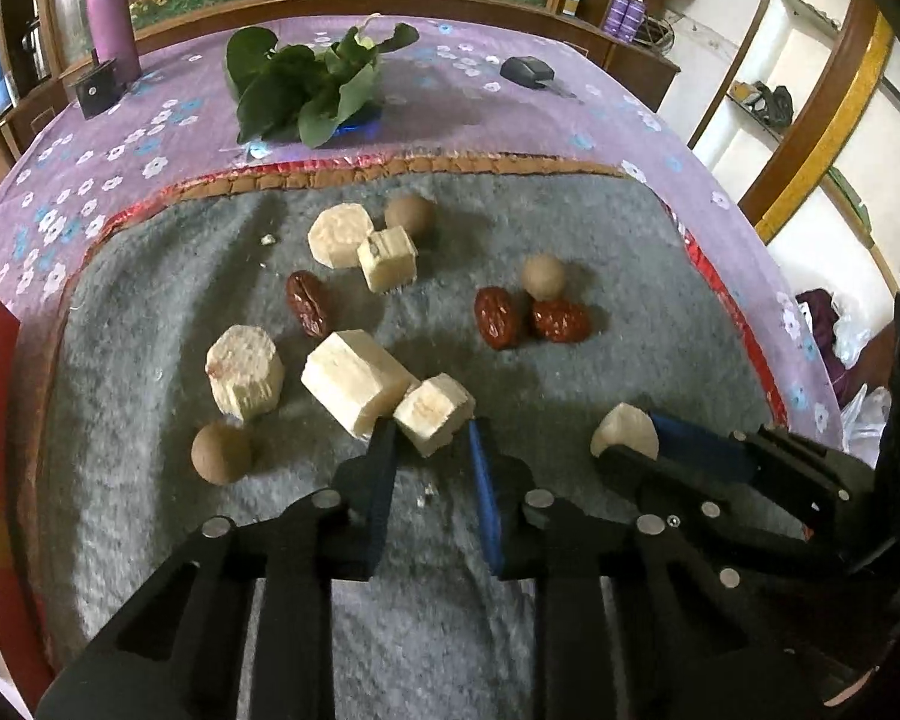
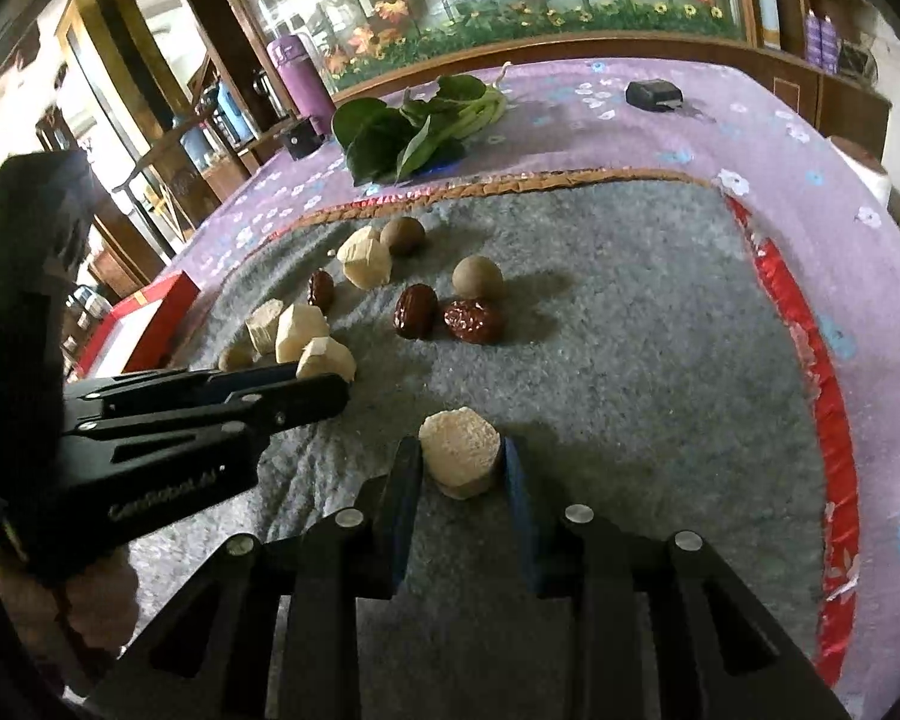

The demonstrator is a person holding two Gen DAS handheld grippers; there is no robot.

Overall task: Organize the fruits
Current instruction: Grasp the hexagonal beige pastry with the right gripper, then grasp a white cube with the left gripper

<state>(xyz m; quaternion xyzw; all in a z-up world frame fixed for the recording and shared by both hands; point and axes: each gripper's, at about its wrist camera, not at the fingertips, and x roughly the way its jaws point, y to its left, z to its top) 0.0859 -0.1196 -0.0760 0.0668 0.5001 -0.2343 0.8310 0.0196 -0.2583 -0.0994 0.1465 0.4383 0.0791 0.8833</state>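
On a grey mat (image 1: pixel 630 372) lie several pale cut sugarcane pieces, three red dates and three brown longans. My left gripper (image 1: pixel 432 429) is shut on a small sugarcane chunk (image 1: pixel 435 411), which touches a longer piece (image 1: pixel 354 381). My right gripper (image 2: pixel 462 456) is shut on another sugarcane chunk (image 2: pixel 459 450); it also shows in the left wrist view (image 1: pixel 624 429). Two dates (image 1: pixel 531 318) and a longan (image 1: pixel 543 277) sit mid-mat. A third date (image 1: pixel 307 303) lies left of centre. A longan (image 1: pixel 222 453) sits at the near left.
The mat lies on a purple flowered tablecloth (image 1: pixel 510 114). Green leafy vegetables (image 1: pixel 312 81), a purple flask (image 1: pixel 111 18), a small black box (image 1: pixel 96 87) and a car key (image 1: pixel 528 71) sit at the back. A red box (image 2: pixel 138 324) lies left of the mat.
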